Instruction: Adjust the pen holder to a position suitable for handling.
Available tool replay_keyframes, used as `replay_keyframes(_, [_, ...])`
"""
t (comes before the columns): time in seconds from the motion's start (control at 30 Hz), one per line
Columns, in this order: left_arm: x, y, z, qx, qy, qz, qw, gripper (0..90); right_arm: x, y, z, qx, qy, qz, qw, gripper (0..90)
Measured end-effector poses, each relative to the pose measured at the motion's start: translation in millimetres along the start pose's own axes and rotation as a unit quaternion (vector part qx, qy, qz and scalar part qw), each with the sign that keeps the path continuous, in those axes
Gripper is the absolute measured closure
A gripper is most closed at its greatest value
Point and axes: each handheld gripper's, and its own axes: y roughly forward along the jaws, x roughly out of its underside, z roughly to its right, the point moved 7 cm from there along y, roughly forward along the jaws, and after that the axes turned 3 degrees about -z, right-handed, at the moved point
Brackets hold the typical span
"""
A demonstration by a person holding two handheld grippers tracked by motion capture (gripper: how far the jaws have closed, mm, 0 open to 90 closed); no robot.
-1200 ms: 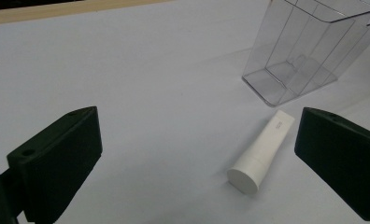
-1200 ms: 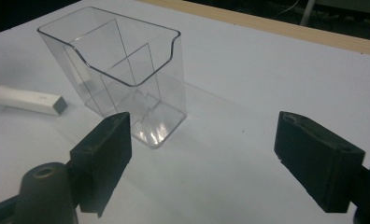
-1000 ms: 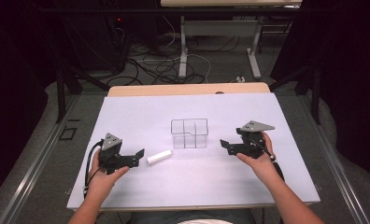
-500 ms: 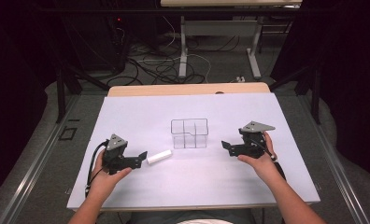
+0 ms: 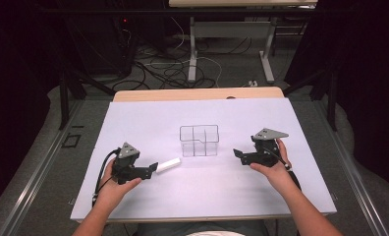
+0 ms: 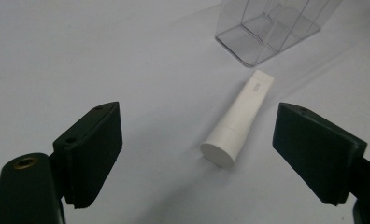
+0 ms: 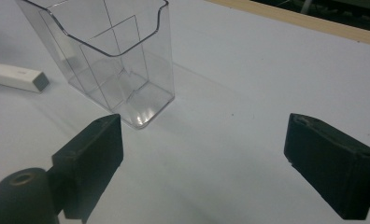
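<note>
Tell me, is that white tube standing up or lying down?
Lying down. The white tube rests on its side on the table, cap end toward the left gripper, flat crimped end pointing at the clear plastic organizer.

Clear organiser point(image 6: 272, 28): top cut off by upper edge, left gripper view. White tube point(image 7: 15, 77): cap end cut off at left edge, right gripper view. Tube print too small to read.

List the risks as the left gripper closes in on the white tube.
The white tube lies loose between the left gripper's fingers, which have just been closing; being round, it may roll or skid aside. Its far end lies close to the clear organizer, which a push could knock.
</note>
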Motion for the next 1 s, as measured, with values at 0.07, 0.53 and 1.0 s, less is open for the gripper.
replay_keyframes(0.07, [0.4,2.5,2.7,0.004,0.004,-0.006,1.0000,16.6,0.2,0.2,0.0,-0.001,-0.001,-0.001,1.0000,12.6])
replay_keyframes(0.53, [-1.4,18.7,13.3,0.008,0.056,-0.056,0.9968,24.4,0.6,0.1,-0.8,-0.004,0.003,-0.002,1.0000,14.6])
replay_keyframes(1.0, [-1.0,36.3,21.3,0.026,0.092,-0.108,0.9896,38.5,3.1,2.5,-1.6,-0.009,0.010,-0.009,0.9999,15.0])
